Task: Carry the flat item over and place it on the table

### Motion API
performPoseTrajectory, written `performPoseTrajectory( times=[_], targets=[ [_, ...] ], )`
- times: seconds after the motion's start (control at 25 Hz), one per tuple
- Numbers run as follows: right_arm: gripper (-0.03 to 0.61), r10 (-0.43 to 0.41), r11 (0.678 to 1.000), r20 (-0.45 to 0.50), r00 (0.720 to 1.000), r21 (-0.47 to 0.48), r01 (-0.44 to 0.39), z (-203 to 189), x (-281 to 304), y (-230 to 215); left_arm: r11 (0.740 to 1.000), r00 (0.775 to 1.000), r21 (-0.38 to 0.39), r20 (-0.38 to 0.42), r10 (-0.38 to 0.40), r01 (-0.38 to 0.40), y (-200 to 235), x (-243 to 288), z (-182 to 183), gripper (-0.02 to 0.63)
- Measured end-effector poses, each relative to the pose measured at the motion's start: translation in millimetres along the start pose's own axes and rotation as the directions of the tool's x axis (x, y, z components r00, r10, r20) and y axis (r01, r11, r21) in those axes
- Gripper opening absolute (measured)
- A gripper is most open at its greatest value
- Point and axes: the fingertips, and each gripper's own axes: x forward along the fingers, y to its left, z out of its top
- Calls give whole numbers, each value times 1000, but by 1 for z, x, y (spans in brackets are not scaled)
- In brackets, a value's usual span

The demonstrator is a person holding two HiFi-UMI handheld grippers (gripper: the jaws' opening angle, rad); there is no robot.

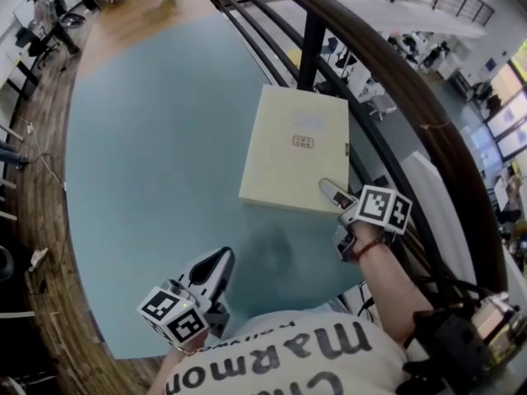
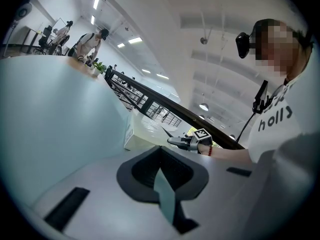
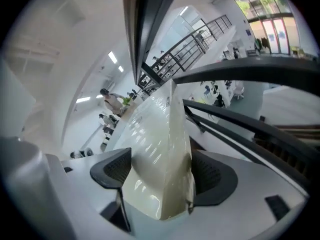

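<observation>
The flat item is a cream box (image 1: pixel 296 151) with a small printed label. It lies on the teal table (image 1: pixel 156 155) near its right edge. My right gripper (image 1: pixel 338 214) is at the box's near right corner, one finger over its top. In the right gripper view the box (image 3: pixel 155 134) fills the space between the wide-spread jaws of that gripper (image 3: pixel 160 171), and a thin dark gap shows at the right pad. My left gripper (image 1: pixel 218 262) hovers over the table's near edge, apart from the box, its jaws together on nothing. The left gripper view shows the box (image 2: pixel 131 134) and right gripper (image 2: pixel 175 140) beyond those jaws (image 2: pixel 161 151).
A dark curved railing (image 1: pixel 370 64) runs close along the table's right side, with a drop to a lower floor behind it. A wooden floor (image 1: pixel 41 245) borders the table at left. People and desks stand at the far end.
</observation>
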Motion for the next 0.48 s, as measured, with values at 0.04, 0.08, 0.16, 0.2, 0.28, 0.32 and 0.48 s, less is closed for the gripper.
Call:
performPoseTrajectory(
  times=[0.04,0.08,0.16,0.2,0.28,0.32,0.48],
  targets=[
    [379,-10,1000,3,1000,-26,10,2,-1,0,1000,1000,0,1,1,-1,1,0,0,2],
    [379,-12,999,2,1000,-39,12,3,-2,0,1000,1000,-2,3,3,-3,2,-1,1,2],
    [379,-11,999,-3,1000,-44,11,4,-3,0,1000,1000,-8,9,7,-7,3,-1,2,2],
    [379,-14,999,-2,1000,-50,14,4,-4,0,1000,1000,-9,10,6,-6,2,-1,2,2],
    [377,-23,997,9,1000,-72,24,6,-5,0,1000,1000,-5,9,3,-3,1,-1,2,2],
    [377,-29,996,15,999,-88,30,6,-5,0,1000,1000,-3,9,2,-2,0,-2,2,2],
    [377,-48,987,31,998,-150,52,9,-6,1,1000,1000,-7,19,8,-8,2,-5,2,2]
  ],
)
